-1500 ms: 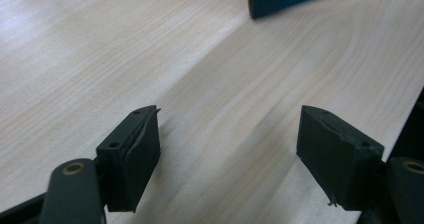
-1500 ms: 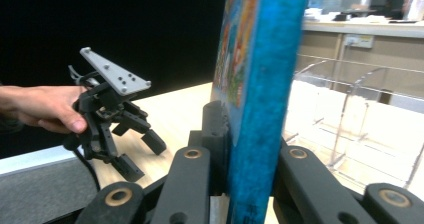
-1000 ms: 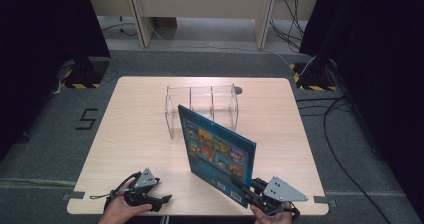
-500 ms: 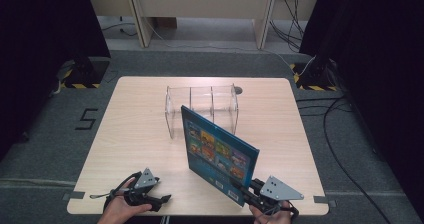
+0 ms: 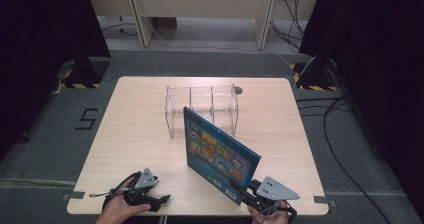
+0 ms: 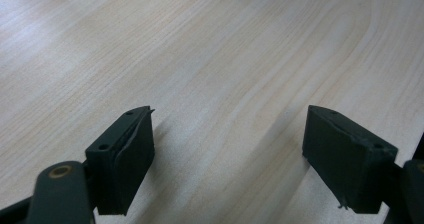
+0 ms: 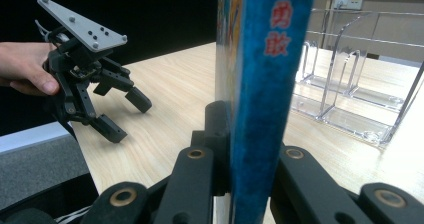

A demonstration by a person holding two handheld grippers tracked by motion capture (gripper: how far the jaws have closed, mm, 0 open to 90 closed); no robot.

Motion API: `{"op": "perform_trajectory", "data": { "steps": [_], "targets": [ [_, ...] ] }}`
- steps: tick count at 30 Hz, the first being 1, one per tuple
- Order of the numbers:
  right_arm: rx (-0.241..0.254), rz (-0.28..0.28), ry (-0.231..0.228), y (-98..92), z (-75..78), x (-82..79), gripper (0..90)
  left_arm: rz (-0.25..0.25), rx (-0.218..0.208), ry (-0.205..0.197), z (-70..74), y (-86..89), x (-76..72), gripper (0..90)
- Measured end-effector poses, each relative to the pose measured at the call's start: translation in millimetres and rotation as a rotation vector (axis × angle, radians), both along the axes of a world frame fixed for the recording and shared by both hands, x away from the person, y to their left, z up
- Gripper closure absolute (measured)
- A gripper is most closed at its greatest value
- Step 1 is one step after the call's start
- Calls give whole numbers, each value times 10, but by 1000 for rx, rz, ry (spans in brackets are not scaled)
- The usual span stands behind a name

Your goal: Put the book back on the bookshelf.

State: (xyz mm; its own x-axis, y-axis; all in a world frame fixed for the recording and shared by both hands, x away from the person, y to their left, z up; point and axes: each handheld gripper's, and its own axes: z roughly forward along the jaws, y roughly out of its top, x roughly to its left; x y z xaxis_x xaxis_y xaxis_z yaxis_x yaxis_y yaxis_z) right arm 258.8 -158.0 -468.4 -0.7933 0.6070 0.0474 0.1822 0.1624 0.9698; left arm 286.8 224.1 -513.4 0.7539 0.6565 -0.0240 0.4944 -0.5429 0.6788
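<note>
Book [image 5: 220, 151]: blue, red Chinese characters on spine, pictured cover; upright, clamped by right gripper [image 5: 240, 194]. Left gripper [image 5: 162, 200]: jaws apart, empty, over table [image 5: 140, 129]. Clear rack [image 5: 202, 109] behind.

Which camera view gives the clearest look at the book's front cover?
The high view: the book stands upright with its picture cover facing the camera. The right gripper view shows it edge-on, mainly its blue spine, clamped by the right gripper.
</note>
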Motion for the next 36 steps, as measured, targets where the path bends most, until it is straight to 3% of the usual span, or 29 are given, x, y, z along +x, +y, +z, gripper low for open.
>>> {"op": "perform_trajectory", "data": {
  "steps": [4,8,24,33,36],
  "targets": [
    [3,-10,-1,3,-5,2,831,-1,0,0,0,1,1,194],
    [-24,-28,-33,0,1,-3,832,-3,0,0,-1,3,4,193],
    [-32,-37,-49,11,-3,-11,820,-6,0,-1,-3,5,8,183],
    [-57,-44,-85,38,31,-18,774,-7,0,-1,-4,6,8,182],
    [-40,-44,-92,68,69,3,749,-8,1,-2,-4,6,9,182]
  ]
}}
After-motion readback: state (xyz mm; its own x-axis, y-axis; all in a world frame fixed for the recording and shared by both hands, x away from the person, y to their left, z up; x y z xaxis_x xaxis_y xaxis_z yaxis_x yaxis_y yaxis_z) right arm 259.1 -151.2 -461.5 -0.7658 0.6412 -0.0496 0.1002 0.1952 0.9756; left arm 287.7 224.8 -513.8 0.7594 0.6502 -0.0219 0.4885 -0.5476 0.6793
